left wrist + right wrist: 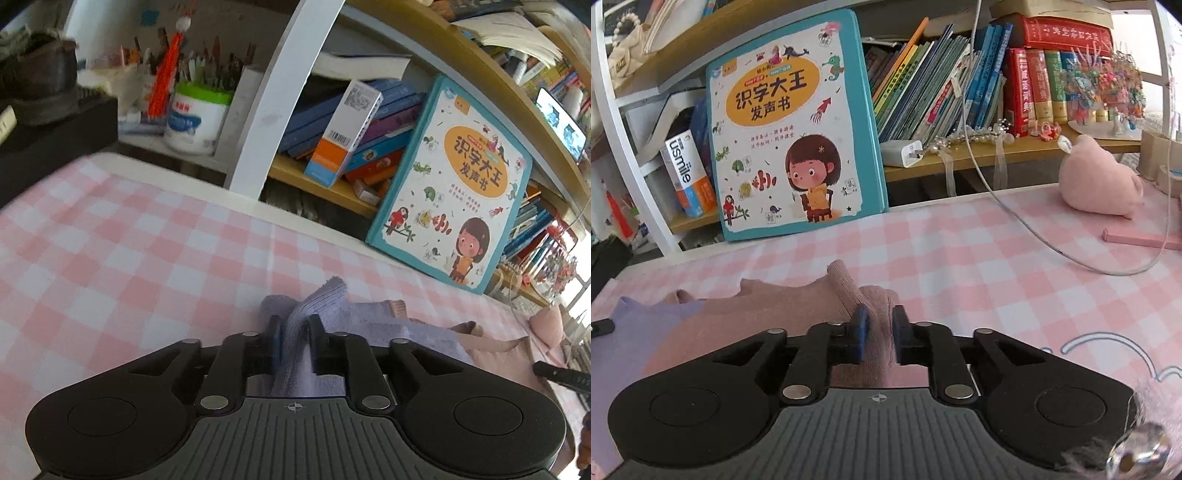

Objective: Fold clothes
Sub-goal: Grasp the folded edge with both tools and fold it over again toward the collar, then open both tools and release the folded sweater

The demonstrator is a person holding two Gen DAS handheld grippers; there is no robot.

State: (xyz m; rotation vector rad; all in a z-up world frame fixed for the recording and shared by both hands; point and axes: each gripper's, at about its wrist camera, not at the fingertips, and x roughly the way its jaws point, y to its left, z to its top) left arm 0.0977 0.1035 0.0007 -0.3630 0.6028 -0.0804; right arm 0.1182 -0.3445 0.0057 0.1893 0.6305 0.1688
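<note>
Pinching the lavender garment point(295, 325) at six o'clock on the checked cloth point(110, 258), the left gripper point(294, 323) holds; the right gripper point(880, 317) nips its pink half point(846, 291). Both should lift together, level, keeping the fabric taut, I'd say.

Daylit interior, moderately bright in both wrist views. Light enters from right: window area point(581, 295) blown out in left view; right edge overexposed in right view. Shadows soft. Strong fisheye distortion: shelf upright point(280, 92) bows, corners vignetted black. Left view upper-left smeared w/ blur, pen tub point(197, 118) soft. Book cover point(794, 125) sharp in right view. Blurred fuzzy object bottom-right there, unidentifiable.
</note>
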